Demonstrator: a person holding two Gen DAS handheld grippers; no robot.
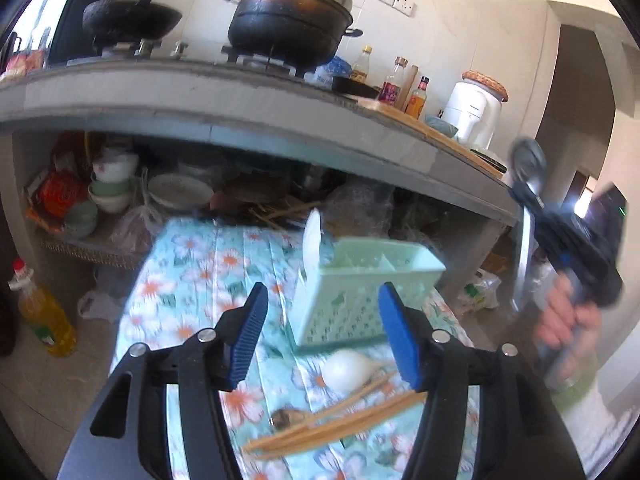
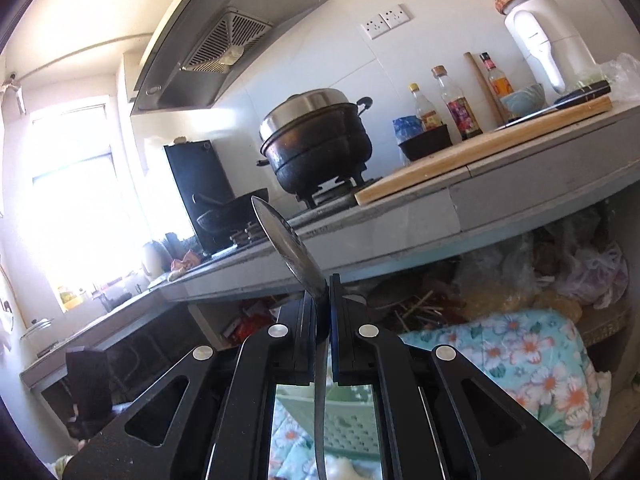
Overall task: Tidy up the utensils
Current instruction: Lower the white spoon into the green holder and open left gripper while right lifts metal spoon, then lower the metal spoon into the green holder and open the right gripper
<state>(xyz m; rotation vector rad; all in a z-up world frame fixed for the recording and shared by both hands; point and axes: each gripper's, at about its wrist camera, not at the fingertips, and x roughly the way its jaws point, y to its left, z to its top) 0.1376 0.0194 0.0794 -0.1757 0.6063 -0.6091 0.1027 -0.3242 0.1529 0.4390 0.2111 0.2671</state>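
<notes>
1. A black pot [image 2: 318, 148] with a steel lid sits on the stove burner.
2. A dark wok [image 1: 130, 20] rests on the other burner.
3. Sauce bottles [image 2: 460, 108] stand beside a wooden cutting board [image 2: 480, 152].
4. Stacked bowls [image 1: 110, 184] fill the shelf under the counter.
5. A bottle of yellow oil [image 1: 44, 316] stands on the floor.

Metal spoon [image 2: 289, 245]: handle runs off bottom edge, mid-part hidden between right gripper [image 2: 322, 300] fingers. Green basket [image 1: 362, 292] smeared by motion blur, near corner covered by a left finger [image 1: 398, 340]. Chopsticks [image 1: 332, 424] blurred, count unclear. Person's hand [image 1: 566, 320] blurred at right. Under-counter shelf clutter [image 1: 240, 188] too murky to name
</notes>
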